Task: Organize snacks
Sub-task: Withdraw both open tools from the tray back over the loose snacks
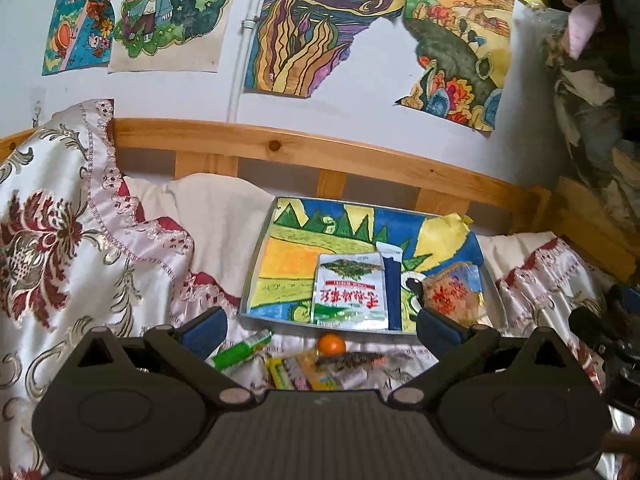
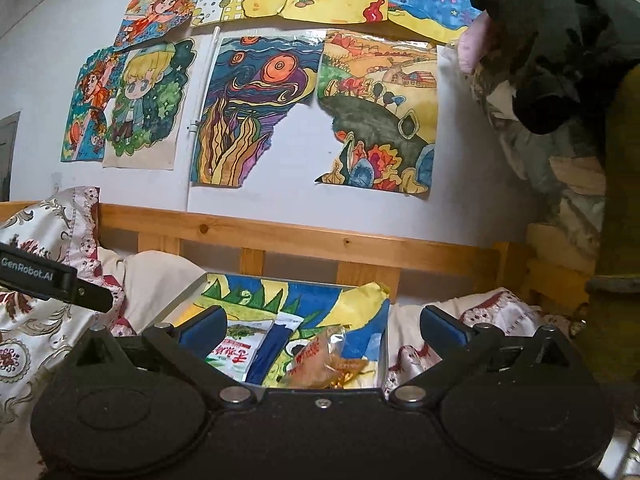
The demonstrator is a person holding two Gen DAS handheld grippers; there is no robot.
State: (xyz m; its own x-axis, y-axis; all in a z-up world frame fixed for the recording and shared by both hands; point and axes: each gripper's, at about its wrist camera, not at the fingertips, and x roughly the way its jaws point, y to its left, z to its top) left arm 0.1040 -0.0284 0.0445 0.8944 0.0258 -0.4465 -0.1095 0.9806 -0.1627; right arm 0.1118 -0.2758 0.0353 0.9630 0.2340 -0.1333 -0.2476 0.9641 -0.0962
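Note:
A shallow tray [image 1: 256, 264] lined with a colourful drawing lies on the bed. On it rest a white and green snack packet [image 1: 351, 292] and a clear packet with red print [image 1: 454, 294]. In front of the tray lie an orange [image 1: 331, 344], a green tube [image 1: 240, 352] and several flat wrappers [image 1: 308, 372]. My left gripper [image 1: 320, 330] hangs open above these loose snacks, with nothing between its fingers. My right gripper [image 2: 323, 330] is open too, empty, over the tray [image 2: 180, 300], the white packet [image 2: 236, 354] and the clear packet [image 2: 320, 360].
A wooden bed rail [image 1: 304, 152] runs behind the tray, under a wall of drawings. Patterned bedding [image 1: 52, 216] is piled at the left. Dark clothes [image 2: 552, 40] hang at the right. The left gripper's body [image 2: 52, 280] juts in at the left of the right wrist view.

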